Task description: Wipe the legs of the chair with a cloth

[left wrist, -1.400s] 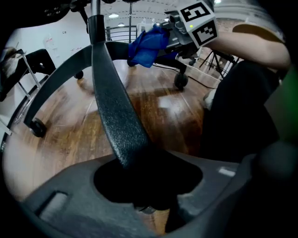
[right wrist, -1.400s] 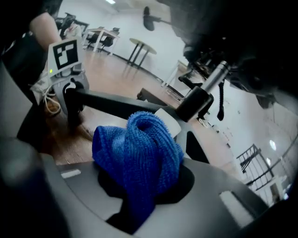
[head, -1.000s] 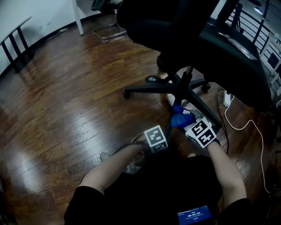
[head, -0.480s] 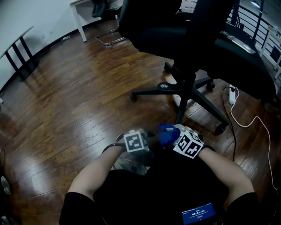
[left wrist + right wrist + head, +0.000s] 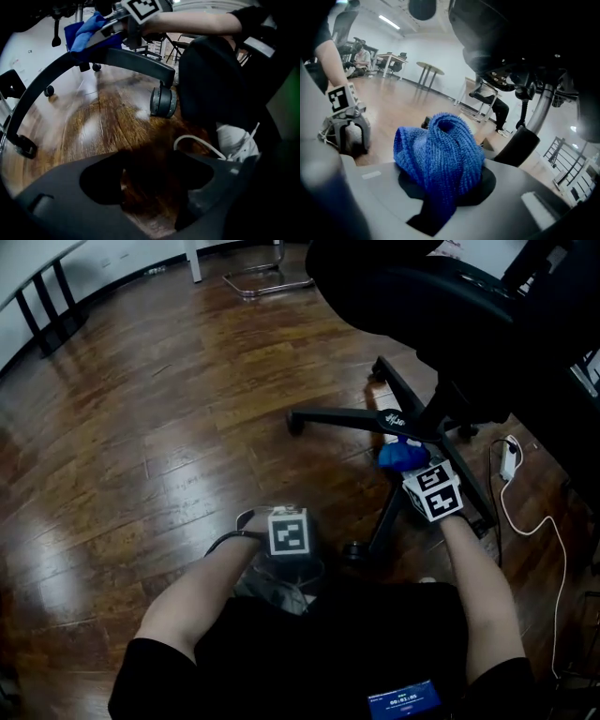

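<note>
Blue knitted cloth (image 5: 440,150), clamped in the right gripper (image 5: 410,468), rests against the black swivel chair's leg (image 5: 136,58); the left gripper (image 5: 150,180), its jaws just opened wide, holds nothing.

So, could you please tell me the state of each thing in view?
Blue knitted cloth: bunched, clamped, against a chair leg.
Right gripper: shut on the cloth.
Left gripper: jaws just opened, nothing between them.
Black swivel office chair: upright on castors.
</note>
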Demonstrator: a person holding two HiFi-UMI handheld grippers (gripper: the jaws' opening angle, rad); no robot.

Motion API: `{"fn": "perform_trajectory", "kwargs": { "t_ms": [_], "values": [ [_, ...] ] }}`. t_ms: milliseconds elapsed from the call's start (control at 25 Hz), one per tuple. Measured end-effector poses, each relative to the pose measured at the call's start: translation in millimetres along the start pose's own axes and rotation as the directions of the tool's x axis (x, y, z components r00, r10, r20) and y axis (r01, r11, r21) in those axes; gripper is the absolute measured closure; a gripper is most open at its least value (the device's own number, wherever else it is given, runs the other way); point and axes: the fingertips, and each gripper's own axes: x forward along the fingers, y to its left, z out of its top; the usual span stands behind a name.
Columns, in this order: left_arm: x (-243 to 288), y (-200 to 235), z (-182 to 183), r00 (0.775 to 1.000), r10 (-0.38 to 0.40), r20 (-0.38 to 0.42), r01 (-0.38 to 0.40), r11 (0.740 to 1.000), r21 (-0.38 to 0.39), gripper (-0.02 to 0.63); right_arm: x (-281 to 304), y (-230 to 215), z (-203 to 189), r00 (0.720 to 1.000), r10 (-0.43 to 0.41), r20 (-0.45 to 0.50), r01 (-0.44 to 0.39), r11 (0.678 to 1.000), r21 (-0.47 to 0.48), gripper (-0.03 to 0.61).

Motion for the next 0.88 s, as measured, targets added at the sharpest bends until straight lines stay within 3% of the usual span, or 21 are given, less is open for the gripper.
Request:
{"fn": "perform_trajectory", "kwargs": {
  "t_ms": [160,360,480,560,720,800,880],
  "values": [
    [4,-7,1,0.999,-0.040,-0.023,0.040,0.999,-0.011,0.268,13,-41,4,0.996,-0.088,-0.015,0.088,0.996,-0.022,0.494],
    [6,-3,-3,0.998,-0.023,-0.058,0.023,1.000,-0.017,0.268,7,-22,1,0.998,-0.060,-0.031,0.058,0.996,-0.069,0.499],
    [7,-5,-3,0.998,-0.025,-0.063,0.024,1.000,-0.016,0.268,-13,27,-6,0.996,0.090,-0.024,-0.092,0.992,-0.089,0.499],
    [6,-4,-9,0.997,-0.023,-0.078,0.021,0.999,-0.025,0.268,-32,69,-12,0.978,0.208,-0.007,-0.208,0.975,-0.078,0.497],
    [4,5,2,1.000,0.020,-0.015,-0.020,1.000,0.007,0.268,-71,146,-23,0.915,0.404,0.019,-0.402,0.914,-0.059,0.497],
    [3,8,-1,0.999,0.039,-0.034,-0.038,0.999,0.004,0.268,-86,179,-28,0.874,0.485,-0.012,-0.484,0.870,-0.096,0.495],
    [5,-1,-8,0.998,-0.005,-0.067,0.002,1.000,-0.031,0.268,-91,196,-32,0.859,0.510,-0.049,-0.511,0.845,-0.158,0.495]
  ]
}}
